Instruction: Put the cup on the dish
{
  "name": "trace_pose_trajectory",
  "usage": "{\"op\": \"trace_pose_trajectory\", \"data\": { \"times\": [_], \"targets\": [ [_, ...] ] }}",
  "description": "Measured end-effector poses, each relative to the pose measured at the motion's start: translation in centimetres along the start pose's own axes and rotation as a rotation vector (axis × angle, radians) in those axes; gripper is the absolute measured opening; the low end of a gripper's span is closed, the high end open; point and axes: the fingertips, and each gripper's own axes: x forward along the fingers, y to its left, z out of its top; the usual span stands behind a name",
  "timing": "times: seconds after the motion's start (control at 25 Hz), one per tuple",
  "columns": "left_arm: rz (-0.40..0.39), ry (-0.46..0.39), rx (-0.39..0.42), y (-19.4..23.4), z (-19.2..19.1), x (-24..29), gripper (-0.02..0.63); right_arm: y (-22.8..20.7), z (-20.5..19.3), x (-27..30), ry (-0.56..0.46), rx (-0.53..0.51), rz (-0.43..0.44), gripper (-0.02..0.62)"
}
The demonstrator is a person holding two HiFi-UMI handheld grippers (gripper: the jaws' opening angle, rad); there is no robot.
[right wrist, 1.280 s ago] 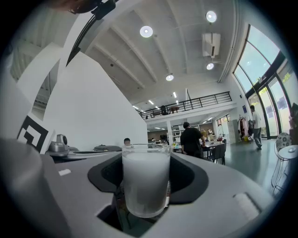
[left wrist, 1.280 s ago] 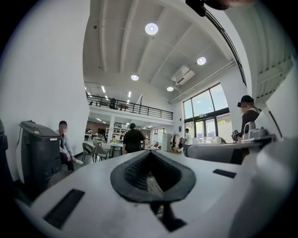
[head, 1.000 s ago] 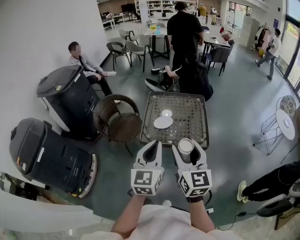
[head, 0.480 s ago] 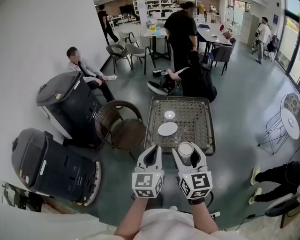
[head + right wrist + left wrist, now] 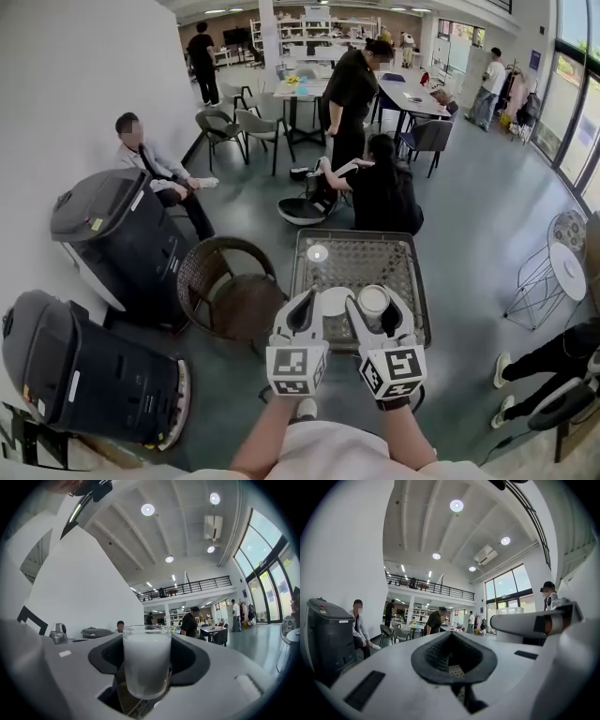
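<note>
A glass cup (image 5: 373, 299) with a frosted white look stands upright between the jaws of my right gripper (image 5: 377, 307), which is shut on it. In the right gripper view the cup (image 5: 146, 663) fills the gap of that gripper (image 5: 146, 677). The white dish (image 5: 336, 301) lies on the wire-mesh table (image 5: 418, 281), showing between my two grippers and partly hidden by the left one. My left gripper (image 5: 304, 294) is held beside the right one with its jaws shut and nothing in them (image 5: 453, 654). Both hang over the table's near edge.
A small white disc (image 5: 318, 252) lies farther back on the table. A wicker chair (image 5: 228, 292) stands at the table's left, with two dark machines (image 5: 111, 234) beyond it. A person crouches just behind the table (image 5: 382, 192). A white wire side table (image 5: 566, 259) stands at the right.
Both grippers, the right one still holding the cup, have come forward over the table's near edge. The dish, earlier well ahead of them, now lies between them.
</note>
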Motion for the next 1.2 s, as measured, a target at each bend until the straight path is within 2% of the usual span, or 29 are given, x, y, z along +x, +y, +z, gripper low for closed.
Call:
{"op": "trace_pose_trajectory", "data": {
  "times": [0.16, 0.4, 0.56, 0.72, 0.96, 1.2],
  "targets": [
    [0.003, 0.016, -0.009, 4.2, -0.7, 1.3, 0.005, 1.1, -1.4, 3.9, 0.017, 0.020, -0.013, 0.259],
    [0.004, 0.019, -0.074, 8.8, -2.7, 4.3, 0.005, 2.9, -3.8, 7.1, 0.036, 0.017, 0.002, 0.259],
    [-0.055, 0.023, -0.087, 8.0, -4.1, 5.6, 0.005, 2.3, -5.6, 8.1, 0.061, 0.014, -0.041, 0.259],
    [-0.086, 0.039, -0.088, 8.3, -5.6, 6.4, 0.005, 1.2, -5.6, 9.8, 0.018, 0.005, -0.094, 0.259],
    [-0.045, 0.063, -0.124, 9.7, -7.9, 8.1, 0.005, -0.1, -6.2, 11.2, -0.032, -0.006, -0.105, 0.259],
    [-0.010, 0.105, -0.120, 10.6, -10.5, 9.3, 0.005, -1.9, -8.9, 12.6, -0.030, 0.002, -0.111, 0.259]
  ]
}}
